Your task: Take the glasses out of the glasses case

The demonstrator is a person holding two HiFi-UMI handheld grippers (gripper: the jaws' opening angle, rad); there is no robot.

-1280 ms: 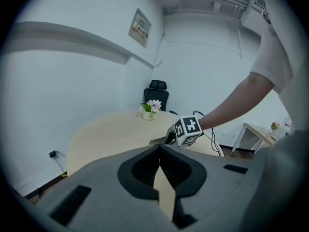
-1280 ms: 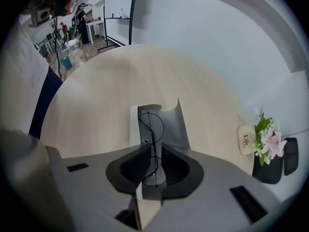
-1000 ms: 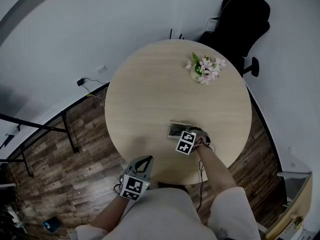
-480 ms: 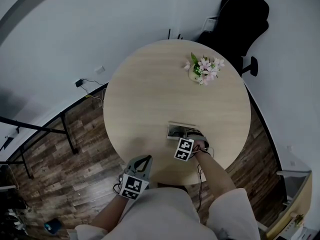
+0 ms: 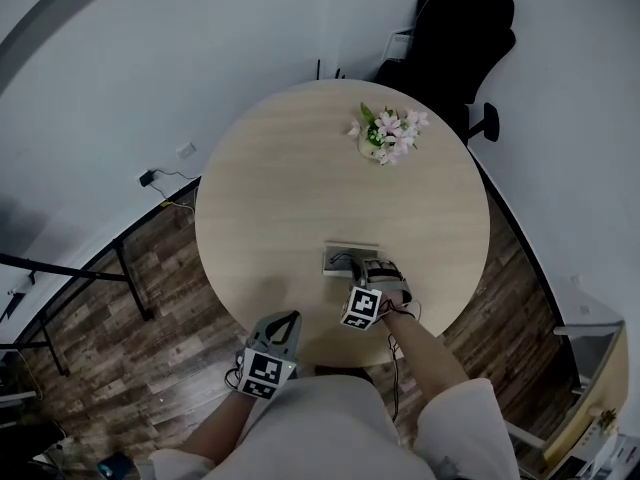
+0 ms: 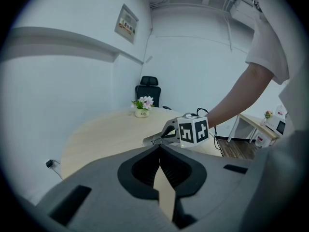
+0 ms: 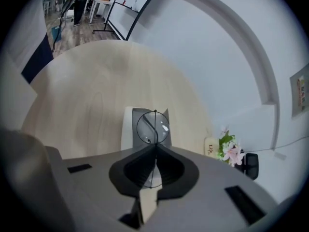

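Right gripper: tilting down, pinching round thin-wire glasses over open grey glasses case.
Left gripper: hanging clenched, empty.
Surface: pale round wooden table lying below.

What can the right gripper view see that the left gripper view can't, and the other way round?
Only the right gripper view: round-lensed glasses pinched in the shut jaws of the right gripper, with the open glasses case behind them. Only the left gripper view: the left gripper, shut and empty, the person's arm and a framed picture on the wall. Both: the right gripper, the round table, the flowers and the black chair.
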